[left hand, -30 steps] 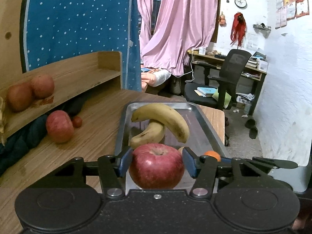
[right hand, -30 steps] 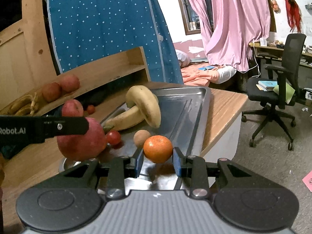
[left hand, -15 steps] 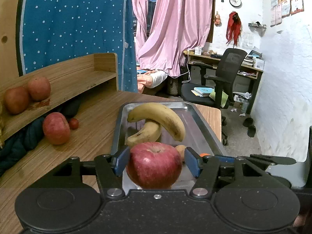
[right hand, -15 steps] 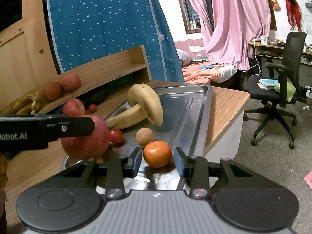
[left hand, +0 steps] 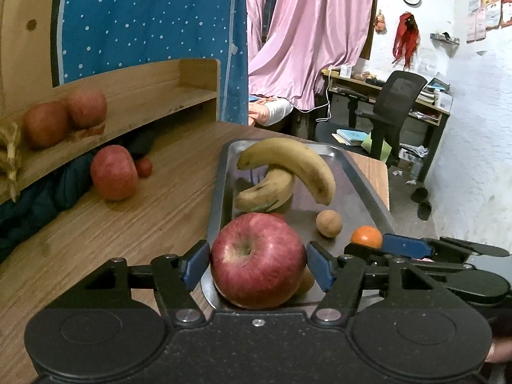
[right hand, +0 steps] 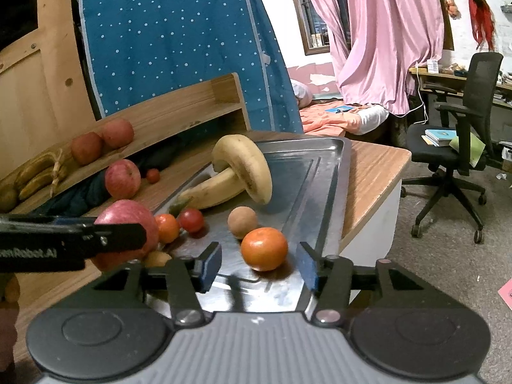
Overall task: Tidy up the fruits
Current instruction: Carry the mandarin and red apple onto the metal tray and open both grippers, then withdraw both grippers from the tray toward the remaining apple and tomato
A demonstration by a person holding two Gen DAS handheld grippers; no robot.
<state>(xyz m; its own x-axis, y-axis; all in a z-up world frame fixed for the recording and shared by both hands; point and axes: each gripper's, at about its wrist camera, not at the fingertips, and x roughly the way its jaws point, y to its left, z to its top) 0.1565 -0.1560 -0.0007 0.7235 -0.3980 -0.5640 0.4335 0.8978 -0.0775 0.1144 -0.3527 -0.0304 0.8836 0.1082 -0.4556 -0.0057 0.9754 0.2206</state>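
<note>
Both tongs stand released over the near end of the metal tray (right hand: 332, 172). The left tongs (left hand: 257, 265) have the big red apple (left hand: 257, 260) between their blue pads; the pads are very near its sides and a thin gap seems to show at each, so I judge that they no longer press it, and the apple sits on the tray's near corner. The right tongs (right hand: 259, 264) are plainly apart from the orange (right hand: 264, 249), which lies on the tray between their pads. I judge the step in hand to be letting go: each fruit has been set down and freed. Next, each hand should draw straight back, so that no pad rolls its fruit, and then go for fruit still off the tray, such as the apple on the worktop (left hand: 113, 172) under the wooden shelf (left hand: 137, 96). Two bananas (right hand: 238, 172), a brown round fruit (right hand: 242, 222), a small tomato (right hand: 191, 220) and a second, smaller orange (right hand: 167, 228) are also on the tray. Compared with a second ago, both tongs have just been opening: then the right pads touched the orange and the left pads were tight on the apple.
</note>
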